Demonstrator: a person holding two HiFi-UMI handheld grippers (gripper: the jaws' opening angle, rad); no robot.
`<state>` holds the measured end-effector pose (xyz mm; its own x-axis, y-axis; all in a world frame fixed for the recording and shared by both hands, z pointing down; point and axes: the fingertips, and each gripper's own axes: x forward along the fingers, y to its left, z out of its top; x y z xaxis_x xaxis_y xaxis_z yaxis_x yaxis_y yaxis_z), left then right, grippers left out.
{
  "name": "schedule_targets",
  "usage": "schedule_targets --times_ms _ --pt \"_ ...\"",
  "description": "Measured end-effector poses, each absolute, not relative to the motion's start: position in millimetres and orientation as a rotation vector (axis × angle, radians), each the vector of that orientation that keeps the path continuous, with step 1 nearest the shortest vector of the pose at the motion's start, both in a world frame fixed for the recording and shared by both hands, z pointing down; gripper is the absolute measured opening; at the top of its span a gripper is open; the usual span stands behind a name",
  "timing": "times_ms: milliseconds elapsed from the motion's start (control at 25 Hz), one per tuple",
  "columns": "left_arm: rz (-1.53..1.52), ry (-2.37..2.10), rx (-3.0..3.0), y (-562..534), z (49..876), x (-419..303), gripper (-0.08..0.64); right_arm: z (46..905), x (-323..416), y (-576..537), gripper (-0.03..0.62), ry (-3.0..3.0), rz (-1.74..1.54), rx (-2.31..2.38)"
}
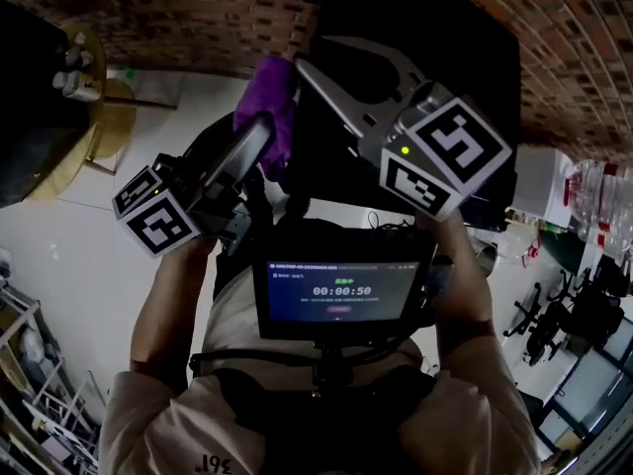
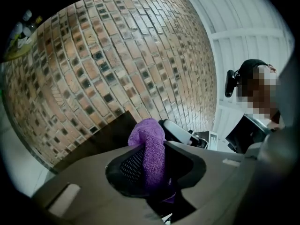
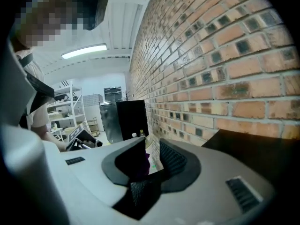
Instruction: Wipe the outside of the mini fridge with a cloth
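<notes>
A purple cloth [image 1: 269, 92] hangs bunched in my left gripper [image 1: 265, 127], whose jaws are shut on it. In the left gripper view the cloth [image 2: 150, 146] fills the gap between the jaws of the left gripper [image 2: 152, 165] and sticks out above them. The black mini fridge [image 1: 485, 57] stands against the brick wall, just ahead of both grippers. My right gripper [image 1: 309, 59] reaches over the fridge's top beside the cloth. Its jaws [image 3: 152, 161] stand a little apart with nothing gripped. The fridge's dark top [image 3: 262, 153] lies to its right.
A brick wall [image 2: 117, 55] rises close behind the fridge. A round wooden table [image 1: 84, 117] with bottles stands at the left. Water bottles [image 1: 593, 191] and exercise gear sit at the right. A screen [image 1: 341, 290] hangs on the person's chest. A tall black cabinet [image 3: 131, 118] stands further along the wall.
</notes>
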<state>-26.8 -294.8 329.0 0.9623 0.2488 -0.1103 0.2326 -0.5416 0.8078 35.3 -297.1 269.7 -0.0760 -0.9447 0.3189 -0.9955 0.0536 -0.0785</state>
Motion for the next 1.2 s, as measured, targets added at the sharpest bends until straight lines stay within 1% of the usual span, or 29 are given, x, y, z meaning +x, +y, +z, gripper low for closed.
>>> schedule_targets --times_ms 520,800,1040,1200 --pt "0.022 0.245 2.199 -292.9 310.5 -49.0 0.109 273.7 35.7 -304.9 0.091 -2.212 0.397 1.935" --pt "0.068 0.389 2.195 -287.5 297.7 -51.4 0.109 269.9 37.3 -301.4 0.091 -2.194 0.4 1.956" --pt "0.147 0.395 2.168 -286.7 331.0 -41.9 0.11 269.5 36.5 -306.3 0.091 -2.162 0.408 1.99" --pt "0.112 0.385 2.086 -280.3 347.3 -36.7 0.109 268.4 38.1 -305.0 0.091 -2.148 0.41 2.005"
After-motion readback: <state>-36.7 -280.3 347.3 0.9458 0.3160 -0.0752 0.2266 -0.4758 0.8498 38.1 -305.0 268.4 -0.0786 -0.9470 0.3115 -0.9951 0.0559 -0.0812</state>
